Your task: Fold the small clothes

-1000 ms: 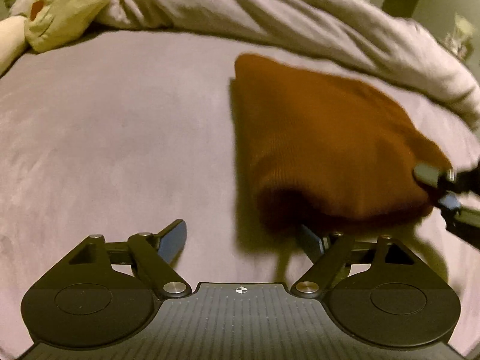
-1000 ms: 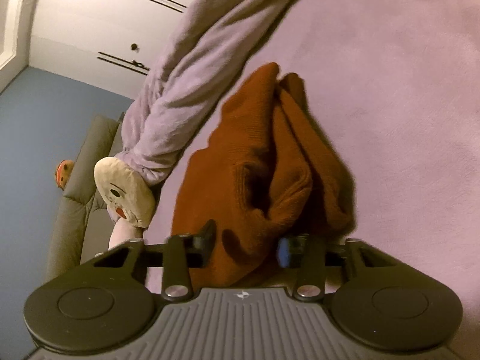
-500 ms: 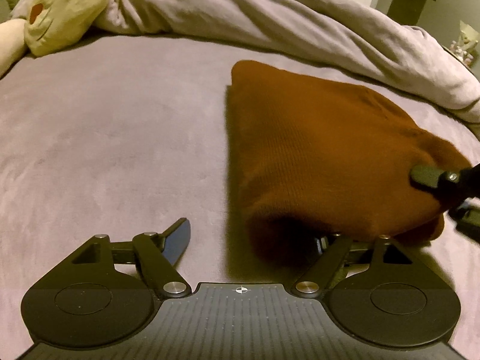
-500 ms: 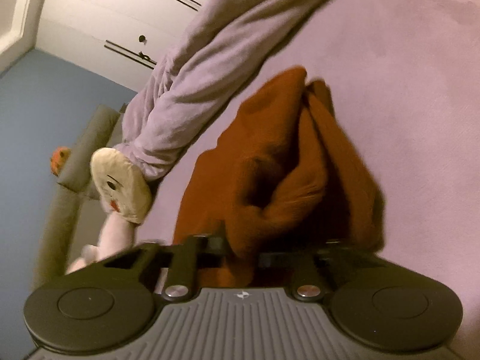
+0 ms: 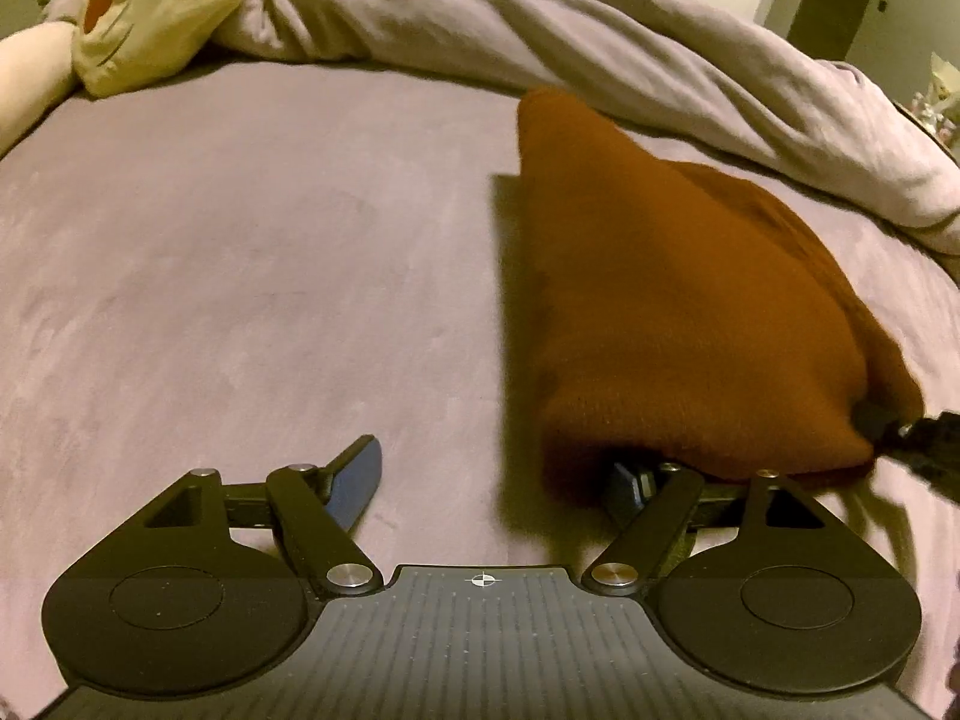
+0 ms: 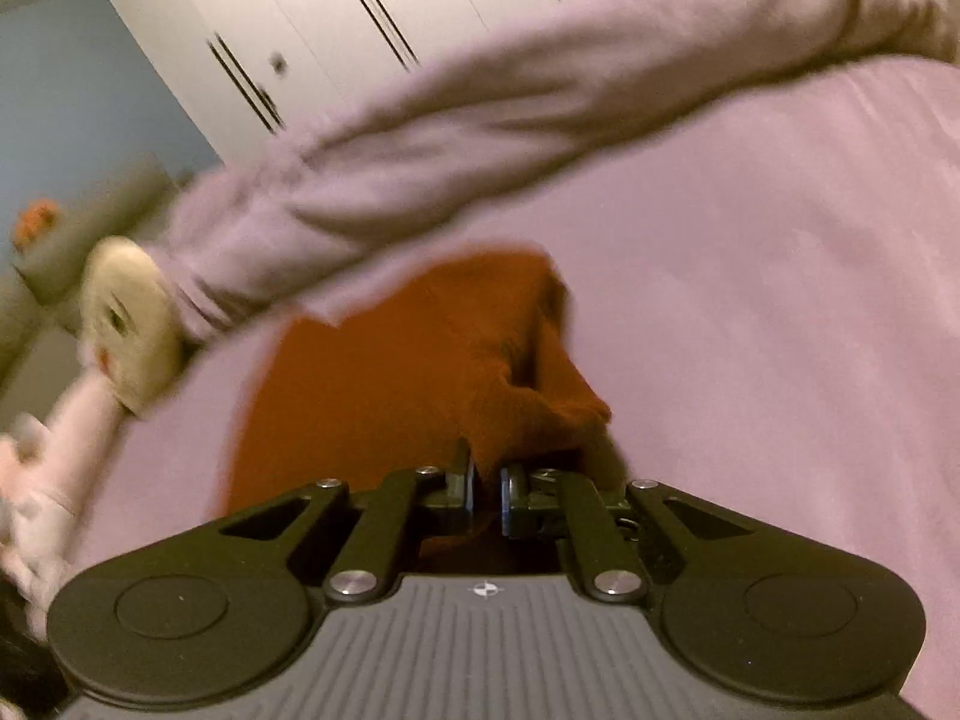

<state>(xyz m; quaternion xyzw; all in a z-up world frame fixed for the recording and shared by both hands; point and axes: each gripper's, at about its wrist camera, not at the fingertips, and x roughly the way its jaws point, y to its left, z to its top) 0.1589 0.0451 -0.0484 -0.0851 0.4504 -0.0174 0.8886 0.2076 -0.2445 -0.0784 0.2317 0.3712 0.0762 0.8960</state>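
Note:
A folded rust-brown knit garment (image 5: 672, 300) lies on the lilac bed cover (image 5: 240, 276). My left gripper (image 5: 492, 474) is open at the garment's near left corner; its right finger is hidden under the cloth and its left finger (image 5: 354, 471) lies on bare cover. In the right wrist view my right gripper (image 6: 486, 489) is shut on a bunched edge of the same garment (image 6: 420, 372). The right gripper also shows in the left wrist view (image 5: 900, 432) at the garment's near right corner.
A rumpled lilac duvet (image 5: 600, 42) runs along the far side of the bed, just behind the garment. A yellow plush toy (image 5: 150, 6) lies at the far left. White wardrobe doors (image 6: 390, 18) stand beyond the bed.
My right gripper has closed on the garment's edge and swung round, lifting the bunched cloth. The garment has shifted a little to the right in the left wrist view. My left gripper stays open.

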